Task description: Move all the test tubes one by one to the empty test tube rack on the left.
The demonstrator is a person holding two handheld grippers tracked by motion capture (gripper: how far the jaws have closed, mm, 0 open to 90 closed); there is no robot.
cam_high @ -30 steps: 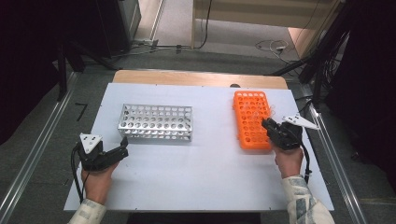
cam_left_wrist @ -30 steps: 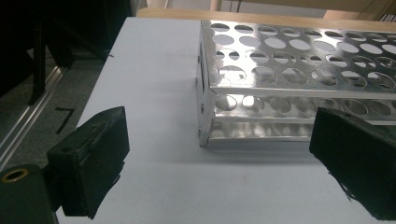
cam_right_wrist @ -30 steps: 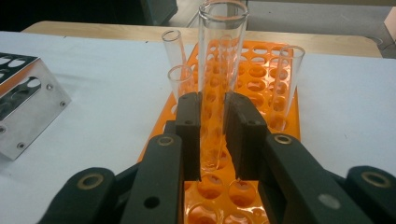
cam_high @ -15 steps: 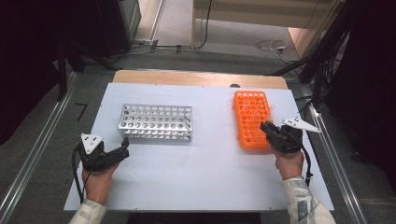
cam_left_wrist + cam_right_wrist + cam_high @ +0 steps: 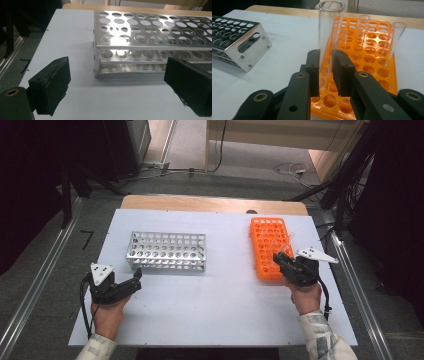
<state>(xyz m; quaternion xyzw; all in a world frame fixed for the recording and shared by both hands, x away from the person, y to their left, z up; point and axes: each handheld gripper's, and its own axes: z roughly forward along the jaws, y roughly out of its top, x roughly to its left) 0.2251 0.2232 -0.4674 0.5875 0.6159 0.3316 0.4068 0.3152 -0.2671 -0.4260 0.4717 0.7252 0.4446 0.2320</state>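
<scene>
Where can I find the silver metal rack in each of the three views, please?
High view: the silver metal rack lies left of centre on the white table, ahead of the left gripper.
Left gripper view: the rack fills the upper right, beyond the open jaws.
Right gripper view: its end sits at the left edge.
Shared landmark: the white table surface under it.

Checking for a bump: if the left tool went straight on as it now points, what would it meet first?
Probably the metal rack: the open left tool faces the rack's near long side across bare table, though depth is uncertain.
</scene>
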